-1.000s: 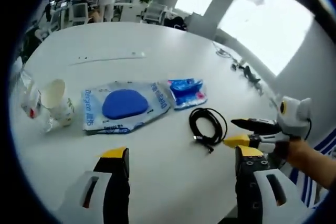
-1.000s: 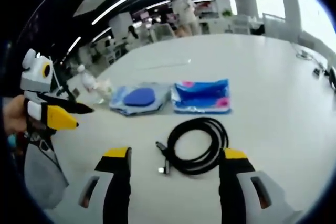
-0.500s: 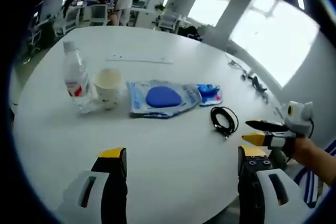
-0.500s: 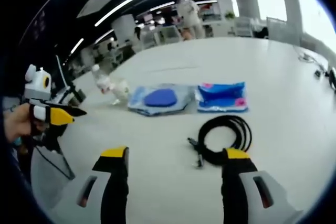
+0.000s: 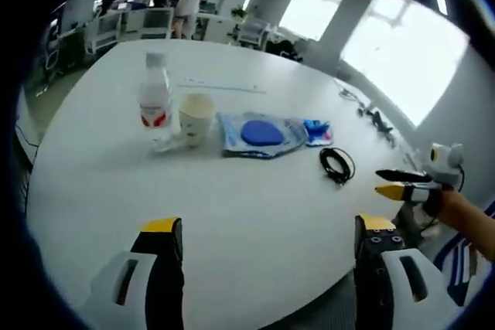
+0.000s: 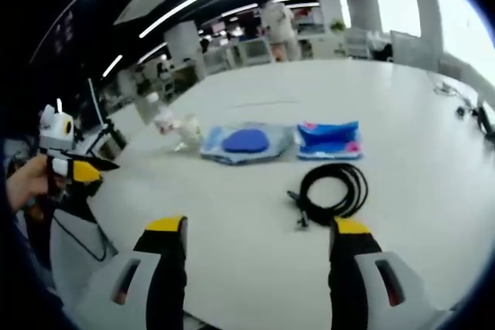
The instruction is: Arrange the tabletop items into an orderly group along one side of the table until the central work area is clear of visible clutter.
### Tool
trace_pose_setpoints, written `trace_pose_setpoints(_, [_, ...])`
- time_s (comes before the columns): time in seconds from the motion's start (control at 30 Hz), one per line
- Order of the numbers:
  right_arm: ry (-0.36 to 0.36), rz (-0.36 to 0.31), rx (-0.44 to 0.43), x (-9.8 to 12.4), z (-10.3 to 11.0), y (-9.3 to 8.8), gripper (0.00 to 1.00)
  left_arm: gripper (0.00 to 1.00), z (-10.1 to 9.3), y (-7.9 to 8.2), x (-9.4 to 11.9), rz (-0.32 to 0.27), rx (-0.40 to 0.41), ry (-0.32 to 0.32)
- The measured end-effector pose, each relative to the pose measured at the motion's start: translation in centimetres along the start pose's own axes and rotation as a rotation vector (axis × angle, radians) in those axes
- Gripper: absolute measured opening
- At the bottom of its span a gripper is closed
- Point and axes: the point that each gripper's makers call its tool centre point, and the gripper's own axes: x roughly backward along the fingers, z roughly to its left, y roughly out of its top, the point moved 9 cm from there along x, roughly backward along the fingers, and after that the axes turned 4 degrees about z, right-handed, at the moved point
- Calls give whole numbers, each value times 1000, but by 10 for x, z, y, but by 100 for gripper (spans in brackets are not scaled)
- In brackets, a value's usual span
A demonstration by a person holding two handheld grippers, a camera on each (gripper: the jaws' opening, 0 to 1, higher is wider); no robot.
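Left to right there's a water bottle (image 5: 155, 96), paper cup (image 5: 196, 117), blue-pad packet (image 5: 261, 134), small blue pouch (image 5: 317, 130) and coiled cable (image 5: 337, 164), sitting mid-table in a loose row. Both the left gripper (image 5: 267, 264) and right gripper (image 6: 255, 264) hang back with jaws apart, holding nothing. My worry is that bottle and cup are so close that grabbing one might tip the other, and the cable could uncoil if dragged.

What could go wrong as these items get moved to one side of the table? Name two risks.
The water bottle stands upright right beside the paper cup, so nudging either one could topple the other. The coiled black cable lies loose with a free plug end, so it may uncoil and trail when lifted by one loop.
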Motion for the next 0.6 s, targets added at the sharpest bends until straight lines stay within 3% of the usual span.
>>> trace_pose_setpoints(0.3, [32,-21,33,22,-1,-7,75,93,0,-9,40,-51,-17,41])
trace_pose_setpoints(0.47, [70,-28,22,35,-6,-8,75,93,-16,-17,49,-61,-40,50])
trace_pose_setpoints(0.6, [98,-22,62,51,-5,-6,76,93,-33,-25,58,-77,-33,58])
